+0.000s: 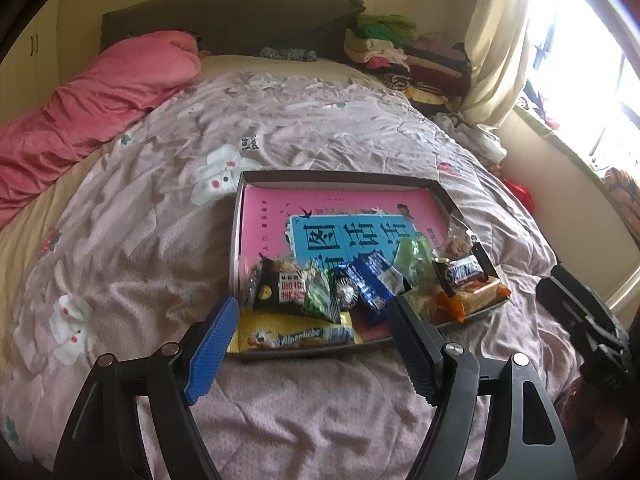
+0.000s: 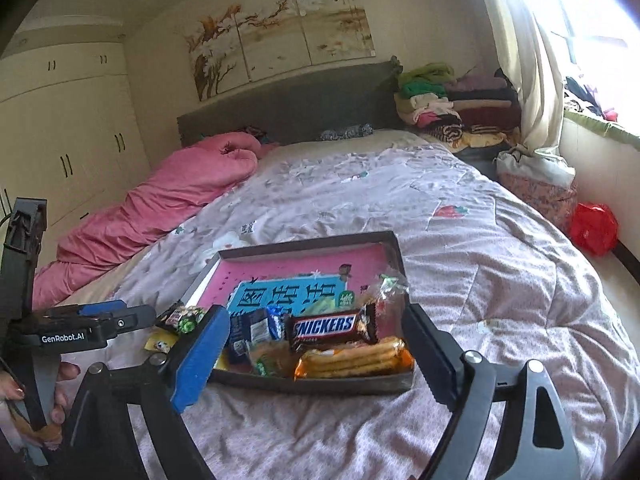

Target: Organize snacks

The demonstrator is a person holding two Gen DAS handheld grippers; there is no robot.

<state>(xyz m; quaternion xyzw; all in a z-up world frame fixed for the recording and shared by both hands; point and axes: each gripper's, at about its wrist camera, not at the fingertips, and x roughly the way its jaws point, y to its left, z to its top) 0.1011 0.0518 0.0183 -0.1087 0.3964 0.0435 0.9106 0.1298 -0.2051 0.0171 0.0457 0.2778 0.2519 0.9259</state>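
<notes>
- Right gripper (image 2: 316, 354): jaws spread wide and empty, above the tray's near edge.
- Just beyond its fingers lies the Snickers bar (image 2: 332, 327), long axis running across the gap, resting on the cracker pack (image 2: 354, 360).
- Left gripper (image 1: 312, 344): also spread and empty, over the yellow Alpenliebe pack (image 1: 296, 334).
- All the snacks crowd the near end of the tray (image 1: 340, 178), on the bed.

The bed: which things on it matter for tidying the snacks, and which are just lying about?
For the job:
shallow box
Snickers bar
cracker pack
Alpenliebe pack
blue wrapper

Lying about:
pink duvet
folded clothes
red bag
</notes>
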